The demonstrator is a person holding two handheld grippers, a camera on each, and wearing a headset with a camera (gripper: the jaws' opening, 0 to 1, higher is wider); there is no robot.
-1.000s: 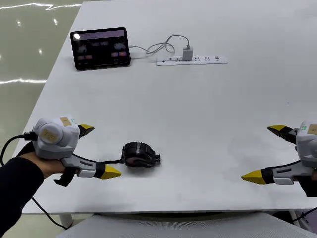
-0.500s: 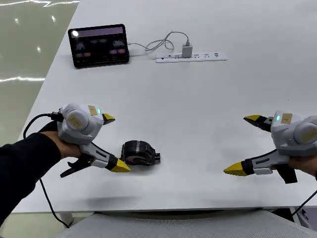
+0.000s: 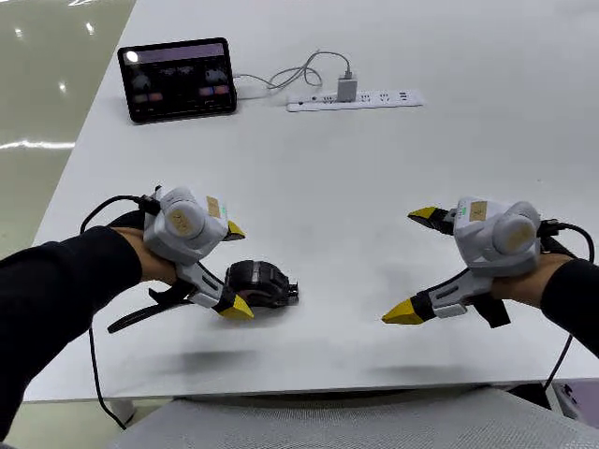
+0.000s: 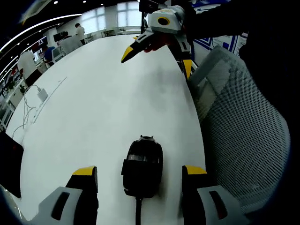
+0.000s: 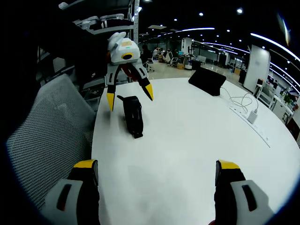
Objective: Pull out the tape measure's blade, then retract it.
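Left claw point(image 3: 237, 269) apart, straddling tape measure point(image 3: 265, 282); right claw point(image 3: 410, 264) apart, empty.

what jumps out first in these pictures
A black tape measure lies near the table's front edge, between the open jaws of the left gripper. The right gripper, also open, hovers well off to the side. A lit tablet and a power strip sit farther back.

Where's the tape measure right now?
In the head view, the tape measure lies near the table's front left edge, between the left gripper's open fingers.
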